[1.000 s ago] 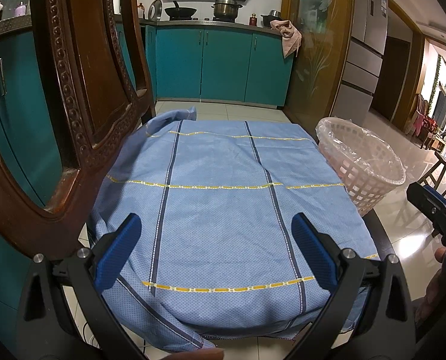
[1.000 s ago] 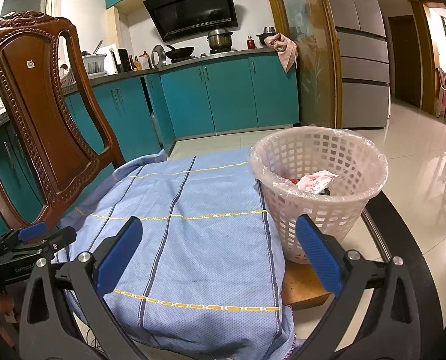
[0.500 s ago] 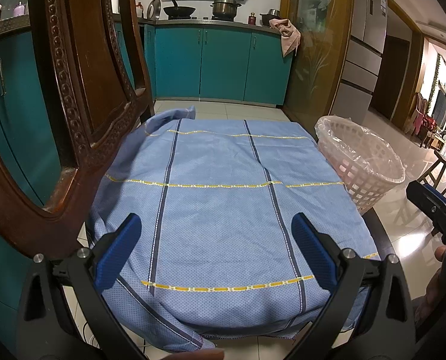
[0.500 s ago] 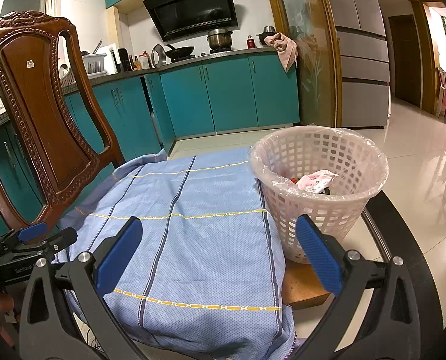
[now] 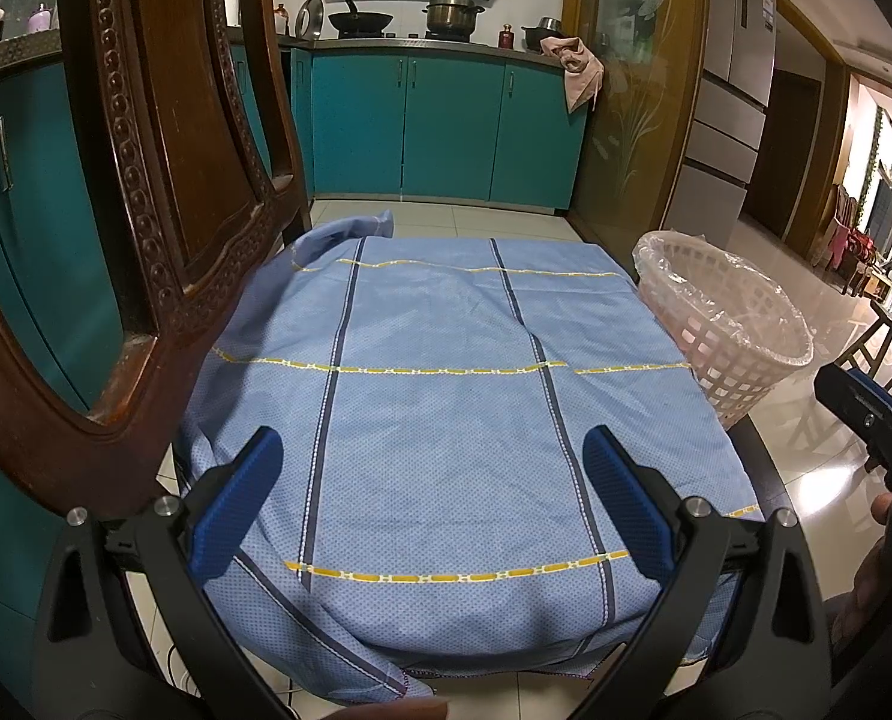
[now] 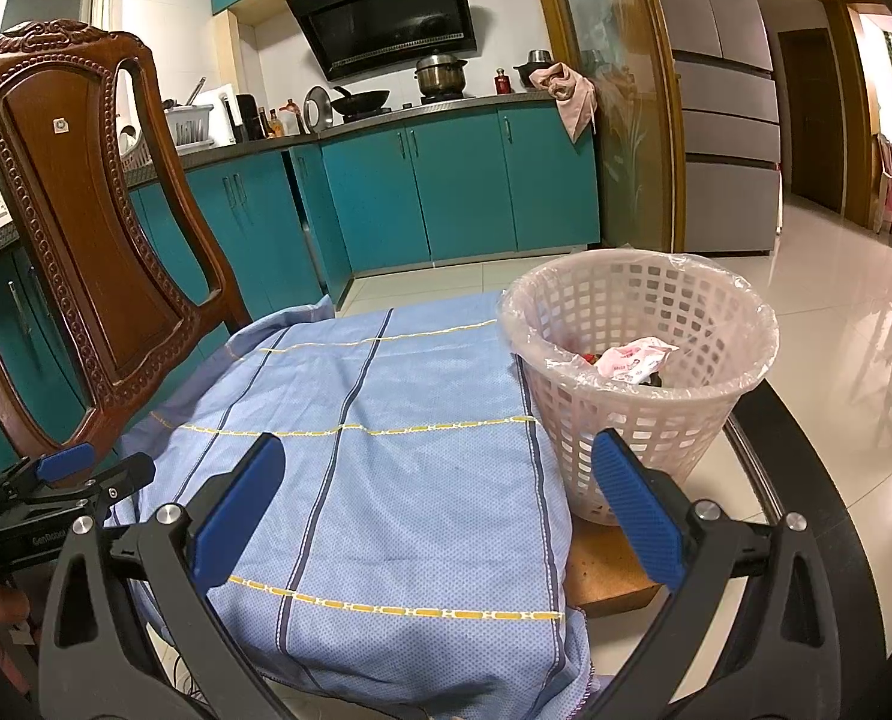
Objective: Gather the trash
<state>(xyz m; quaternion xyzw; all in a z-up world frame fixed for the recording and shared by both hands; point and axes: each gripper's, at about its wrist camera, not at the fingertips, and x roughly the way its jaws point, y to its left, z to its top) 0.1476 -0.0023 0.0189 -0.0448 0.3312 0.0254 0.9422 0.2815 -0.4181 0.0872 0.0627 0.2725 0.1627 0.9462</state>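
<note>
Gaping right claw [image 6: 437, 507] — lined basket [image 6: 637, 384] of trash just beyond, right.

a kitchen with teal cabinets [image 6: 457, 180] along the back wall and the left side, under a grey counter [image 6: 422, 108]. a black hood [image 6: 386, 18] hangs on the white wall above a wok [image 6: 359, 99] and a steel pot [image 6: 441, 73]. a pinkish cloth [image 6: 568, 93] droops over the counter's right end, beside a wood-framed glass panel [image 5: 631, 78]. a silver fridge [image 6: 715, 96] stands right of it. a carved wooden chair [image 6: 80, 228] stands at left. the floor [image 6: 835, 324] is glossy pale tile with bright glare. a doorway at right opens onto a lit room with more chairs [image 5: 853, 240].
</note>
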